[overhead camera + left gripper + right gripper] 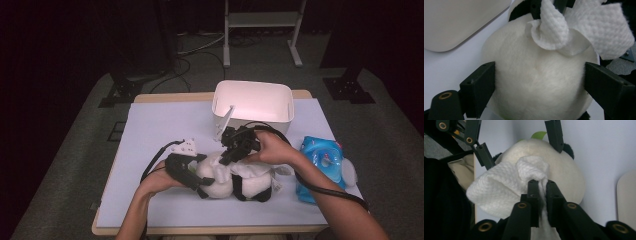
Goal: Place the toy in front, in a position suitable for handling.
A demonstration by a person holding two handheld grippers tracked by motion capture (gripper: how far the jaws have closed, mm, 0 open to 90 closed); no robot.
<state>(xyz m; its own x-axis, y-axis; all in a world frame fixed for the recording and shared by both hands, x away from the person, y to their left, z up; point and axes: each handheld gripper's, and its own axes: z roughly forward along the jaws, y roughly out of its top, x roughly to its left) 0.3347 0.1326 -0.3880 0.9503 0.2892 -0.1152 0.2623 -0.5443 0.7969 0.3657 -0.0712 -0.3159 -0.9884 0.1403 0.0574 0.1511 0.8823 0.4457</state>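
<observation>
Table (150,210) comes first, its top under a pale lavender mat, and every place below is told from the plush panda (235,182) lying near the mat's front edge. Beyond the panda, toward the far edge, stands a white bin (252,102) with rounded corners. To the panda's right, near it on the mat, lies a blue packet (322,162) with a printed face.

The panda itself is white with black limbs, lying on its side, round head toward the person's left. A green scrap (538,135) peeks out past the top of its head in the right gripper view.

The left gripper (539,82) straddles the head from the left: its jaws stand wide, one on each flank of the white fur, their inner faces pressed into it, so the head is held between them.

The right gripper (543,187) comes at the panda from above. Its jaws are almost together and pinch a fold of white paper towel (499,187) against the head, the gap between them very narrow.

That towel, quilted and crumpled, drapes over the top of the panda's head, one twisted end rising into the right jaws, the loose part hanging toward the person's side.
</observation>
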